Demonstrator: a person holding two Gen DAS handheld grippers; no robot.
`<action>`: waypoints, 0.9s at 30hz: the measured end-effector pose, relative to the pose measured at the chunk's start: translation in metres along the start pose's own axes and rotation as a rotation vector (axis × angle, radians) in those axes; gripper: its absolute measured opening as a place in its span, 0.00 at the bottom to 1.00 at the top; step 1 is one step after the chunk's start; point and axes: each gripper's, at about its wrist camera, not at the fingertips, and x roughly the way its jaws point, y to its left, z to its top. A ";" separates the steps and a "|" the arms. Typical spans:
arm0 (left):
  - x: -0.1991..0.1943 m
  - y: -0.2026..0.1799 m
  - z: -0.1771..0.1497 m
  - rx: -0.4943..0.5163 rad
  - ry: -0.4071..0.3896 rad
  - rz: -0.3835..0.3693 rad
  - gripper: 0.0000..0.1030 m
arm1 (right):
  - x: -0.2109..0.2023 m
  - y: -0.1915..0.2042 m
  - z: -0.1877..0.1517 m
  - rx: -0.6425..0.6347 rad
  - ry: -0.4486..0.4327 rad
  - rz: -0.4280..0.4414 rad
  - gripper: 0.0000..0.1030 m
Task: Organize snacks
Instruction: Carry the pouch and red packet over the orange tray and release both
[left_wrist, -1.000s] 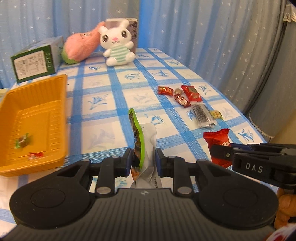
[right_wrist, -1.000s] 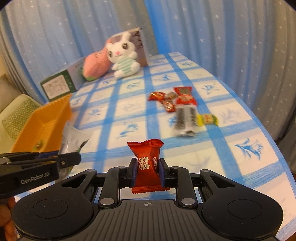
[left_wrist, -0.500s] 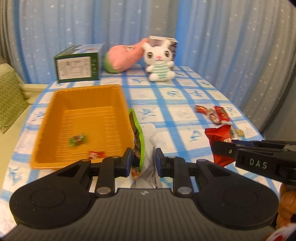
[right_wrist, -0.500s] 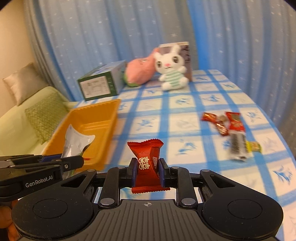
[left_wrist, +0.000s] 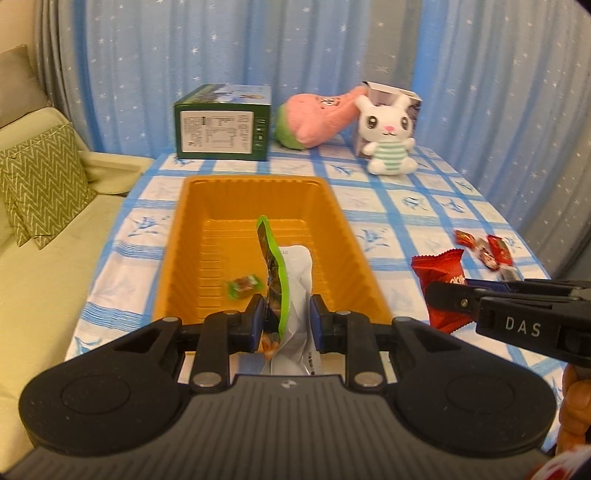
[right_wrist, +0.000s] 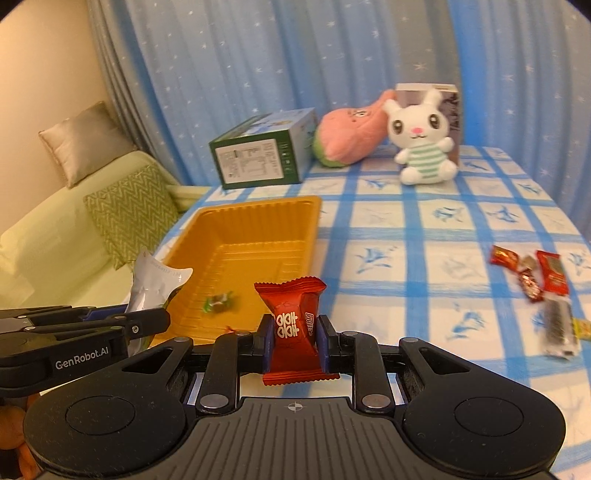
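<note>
The big orange plastic tray (left_wrist: 177, 254) sits on the table to collect snacks. The left gripper (left_wrist: 286, 319) pinches a silver-and-green snack bag (left_wrist: 295, 280) over it. The right gripper (right_wrist: 294, 339), beside the tray, squeezes a small red wrapped snack (right_wrist: 293, 325), probably going in too.

A green carton (left_wrist: 223, 127) with a white printed label lies at the table's far edge, at about eleven o'clock, with a pink and green plush (left_wrist: 317, 120) just beside it at twelve. A white bunny plush (left_wrist: 388, 134) in a striped shirt sits at one o'clock, a grey box (left_wrist: 391, 99) standing behind it. At nine o'clock, a pale green sofa (left_wrist: 40, 266) carries a zigzag cushion (left_wrist: 42, 184), and blue star-dotted curtains (left_wrist: 295, 48) hang behind everything.
</note>
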 end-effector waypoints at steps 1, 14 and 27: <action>0.001 0.005 0.002 -0.004 0.000 0.004 0.23 | 0.004 0.003 0.003 -0.003 0.002 0.005 0.23; 0.039 0.050 0.019 -0.025 0.034 0.044 0.23 | 0.057 0.016 0.028 -0.006 0.043 0.041 0.23; 0.059 0.057 0.019 -0.017 0.060 0.058 0.28 | 0.075 0.010 0.029 0.029 0.063 0.047 0.23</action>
